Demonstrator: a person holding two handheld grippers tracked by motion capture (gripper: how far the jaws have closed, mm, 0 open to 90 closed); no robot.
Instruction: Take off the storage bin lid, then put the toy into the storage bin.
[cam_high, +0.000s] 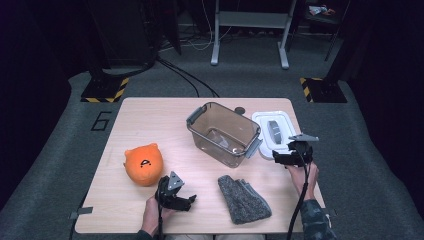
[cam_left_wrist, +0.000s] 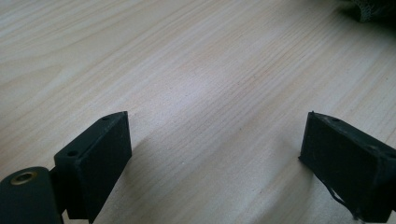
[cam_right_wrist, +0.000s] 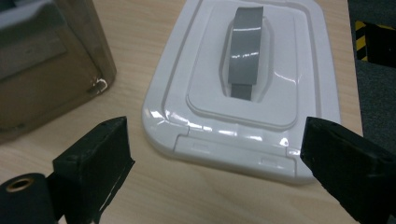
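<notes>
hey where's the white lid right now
The white lid lies flat on the table's far right, beside the clear bin, just ahead of the right gripper.

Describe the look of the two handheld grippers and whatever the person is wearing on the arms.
Both the left gripper and the right gripper are black, each with two blocky rectangular jaws and a grey three-cornered plate on top. A black cable trails from each back along the forearm. In the gripper views, a brass-coloured ring sits at the lower left of each body. The right arm wears a dark patterned sleeve; no sleeve is visible on the left forearm.
</notes>
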